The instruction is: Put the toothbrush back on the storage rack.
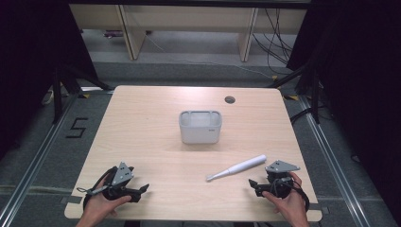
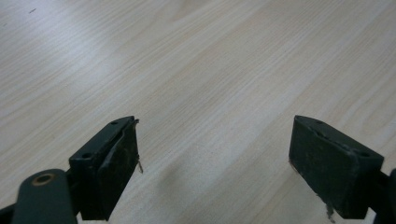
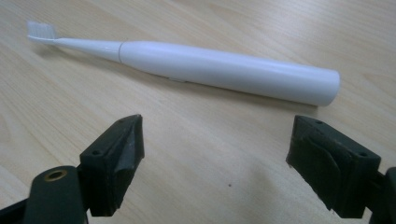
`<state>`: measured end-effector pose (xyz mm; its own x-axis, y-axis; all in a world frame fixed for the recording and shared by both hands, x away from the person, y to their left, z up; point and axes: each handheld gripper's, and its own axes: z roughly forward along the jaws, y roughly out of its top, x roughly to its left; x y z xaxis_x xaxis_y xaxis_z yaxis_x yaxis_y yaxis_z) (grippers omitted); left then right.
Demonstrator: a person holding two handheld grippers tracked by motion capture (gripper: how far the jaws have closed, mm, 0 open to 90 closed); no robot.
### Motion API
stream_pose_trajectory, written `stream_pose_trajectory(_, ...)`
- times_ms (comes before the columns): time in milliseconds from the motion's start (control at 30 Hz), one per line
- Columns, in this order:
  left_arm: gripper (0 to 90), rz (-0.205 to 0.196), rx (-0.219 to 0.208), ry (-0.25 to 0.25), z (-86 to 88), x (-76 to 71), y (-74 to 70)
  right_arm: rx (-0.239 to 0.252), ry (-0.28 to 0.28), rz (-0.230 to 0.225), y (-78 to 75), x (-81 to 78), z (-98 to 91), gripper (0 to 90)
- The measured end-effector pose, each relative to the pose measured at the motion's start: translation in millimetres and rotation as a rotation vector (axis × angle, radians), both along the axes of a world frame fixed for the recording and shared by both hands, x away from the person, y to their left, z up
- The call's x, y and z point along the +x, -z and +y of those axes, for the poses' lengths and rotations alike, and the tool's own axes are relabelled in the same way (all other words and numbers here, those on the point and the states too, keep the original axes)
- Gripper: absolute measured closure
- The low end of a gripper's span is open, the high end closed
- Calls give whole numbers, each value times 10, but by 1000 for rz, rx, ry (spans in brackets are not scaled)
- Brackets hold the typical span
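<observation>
my left gripper [image 1: 140,191] low at table's [image 1: 142,127] near-left edge | my right gripper [image 1: 253,185] near-right, just beside white toothbrush [image 1: 236,167], not touching | toothbrush flat, brush end pointing left | white holder [image 1: 200,126] mid-table, well apart

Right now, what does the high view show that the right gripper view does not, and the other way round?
High view alone: the white holder at the table's middle, the left tool in the person's left hand, the dark hole near the far edge, and the floor around.
Right gripper view alone: the bristles on the toothbrush head up close, and the right tool with its jaws open and nothing between them.
Both: the white electric toothbrush lying flat on the wooden table.
</observation>
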<state>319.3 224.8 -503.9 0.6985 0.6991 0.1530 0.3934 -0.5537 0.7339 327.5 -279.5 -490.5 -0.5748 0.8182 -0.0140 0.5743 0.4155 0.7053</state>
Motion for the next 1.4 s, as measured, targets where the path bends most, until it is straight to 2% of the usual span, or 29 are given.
stream_pose_trajectory(33,153,-13,-14,-10,-10,3,13,-4,-3,2,-6,1,-3,189)
stream_pose_trajectory(100,153,-3,-28,-17,-16,-5,16,-22,8,-14,-13,-8,-3,183)
stream_pose_trajectory(200,153,6,-38,-20,-23,-7,25,-20,8,7,-26,-18,12,177)
stream_pose_trajectory(267,153,1,-34,-17,-21,-2,25,-26,7,-9,-30,-23,27,177)
stream_pose_trajectory(300,153,6,-40,-23,-25,-6,27,-37,-18,-13,-48,-18,41,177)
stream_pose_trajectory(333,153,6,-40,-23,-25,-6,27,-37,-18,-13,-48,-18,41,177)
stream_pose_trajectory(400,153,8,-40,-22,-27,-5,32,-69,-57,-59,-94,4,37,178)
stream_pose_trajectory(433,153,10,-22,-20,-22,-5,26,-81,-72,-66,-129,3,49,185)
stream_pose_trajectory(467,153,7,3,-8,-11,3,16,-105,-110,-82,-173,19,58,187)
stream_pose_trajectory(500,153,2,-14,-13,-27,0,24,-116,-115,-95,-196,24,64,189)
stream_pose_trajectory(567,153,3,-18,-21,-30,-4,24,-106,-112,-81,-209,25,73,195)
stream_pose_trajectory(600,153,-1,0,-4,-15,4,11,-112,-117,-77,-236,37,73,201)
stream_pose_trajectory(667,153,-10,-5,-11,-17,8,13,-111,-114,-67,-261,56,78,204)
stream_pose_trajectory(700,154,-9,13,9,-4,9,-1,-119,-119,-57,-276,72,86,218)
stream_pose_trajectory(833,153,-5,7,4,-14,7,6,-135,-126,-46,-291,116,79,227)
stream_pose_trajectory(867,154,-8,-14,-11,-30,1,23,-154,-132,-43,-300,148,82,230)
stream_pose_trajectory(967,153,-6,-13,-13,-28,3,23,-181,-155,-50,-314,188,102,239)
stream_pose_trajectory(1000,153,-7,18,7,-7,16,9,-181,-155,-50,-314,188,102,239)
stream_pose_trajectory(1033,153,-7,12,2,-8,14,13,-203,-177,-51,-321,219,140,245)
stream_pose_trajectory(1100,153,-3,15,2,-5,12,10,-208,-182,-46,-318,232,156,250)
stream_pose_trajectory(1167,153,-7,11,1,-7,14,13,-252,-226,-33,-313,303,221,268)
stream_pose_trajectory(1200,153,-7,11,1,-7,14,13,-252,-226,-33,-313,303,221,268)
stream_pose_trajectory(1233,153,-2,20,5,-1,11,8,-259,-246,-14,-306,341,260,283)
stream_pose_trajectory(1267,153,0,13,0,-5,10,13,-259,-246,-14,-306,341,260,283)
stream_pose_trajectory(1300,153,-8,-11,-13,-19,11,25,-284,-266,-4,-300,376,308,299)
stream_pose_trajectory(1333,153,-8,-11,-13,-19,11,25,-284,-266,-4,-300,376,308,299)
stream_pose_trajectory(1367,153,-9,-9,-10,-16,11,23,-308,-314,-8,-301,431,353,307)
stream_pose_trajectory(1400,153,-4,-16,-13,-19,6,25,-308,-314,-8,-301,431,353,307)
